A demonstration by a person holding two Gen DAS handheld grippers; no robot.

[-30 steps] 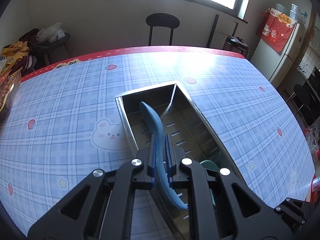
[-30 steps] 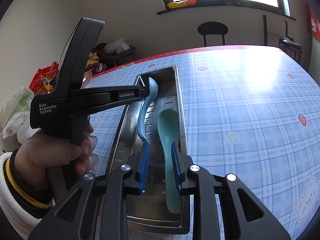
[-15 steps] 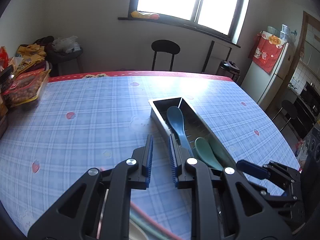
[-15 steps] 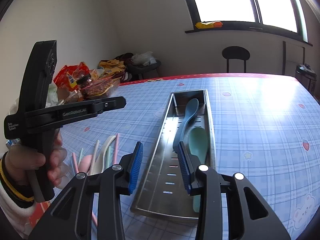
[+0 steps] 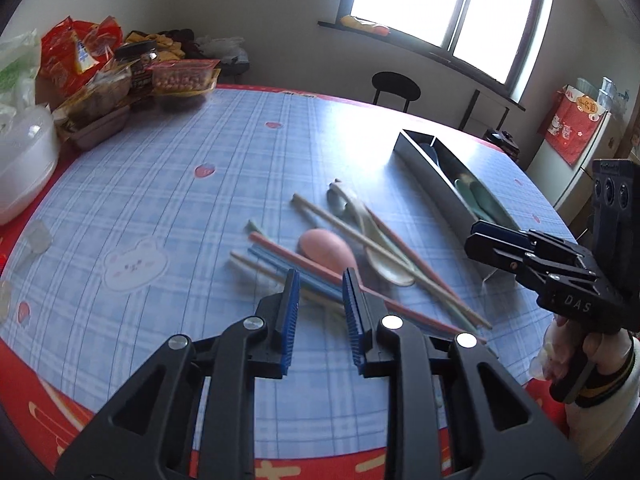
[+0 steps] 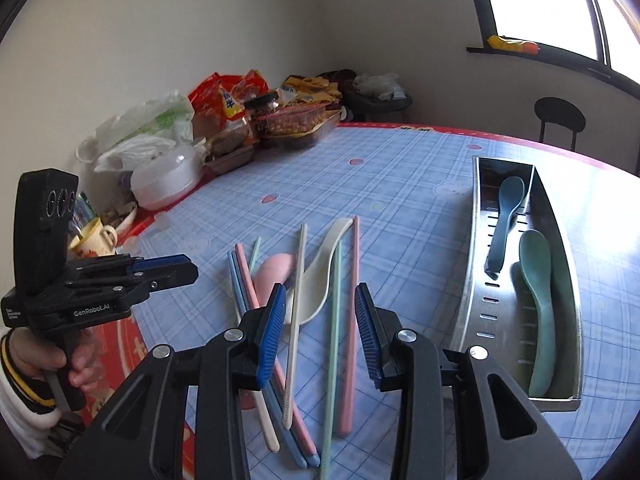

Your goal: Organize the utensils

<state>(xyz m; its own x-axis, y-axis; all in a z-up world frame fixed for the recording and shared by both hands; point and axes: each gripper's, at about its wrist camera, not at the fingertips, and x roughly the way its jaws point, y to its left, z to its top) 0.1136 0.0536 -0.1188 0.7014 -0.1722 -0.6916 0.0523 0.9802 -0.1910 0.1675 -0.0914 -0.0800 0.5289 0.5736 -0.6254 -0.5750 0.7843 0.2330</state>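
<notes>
Currently both hands hover over loose chopsticks (image 6: 337, 320) and spoons (image 5: 325, 246) on the tabletop (image 5: 168, 184); left gripper (image 5: 320, 294) opening, empty; right gripper (image 6: 320, 312) parted, empty. Tray (image 6: 560, 216) at two o'clock holds sorted spoons.

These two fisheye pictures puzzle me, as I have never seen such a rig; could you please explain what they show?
There is no robot here: a person holds a black two-finger gripper in each hand, and each gripper carries a camera looking forward along its fingers. The left view shows the left gripper at the bottom and the right gripper at the side; the right view shows the reverse. Both hold nothing. The left one's jaws are opening.

On the checked tablecloth lies a loose pile: coloured chopsticks, a cream spoon and a pink spoon. To the right stands a metal tray that already holds a blue spoon and green spoons. Food packets crowd the far corner.
</notes>
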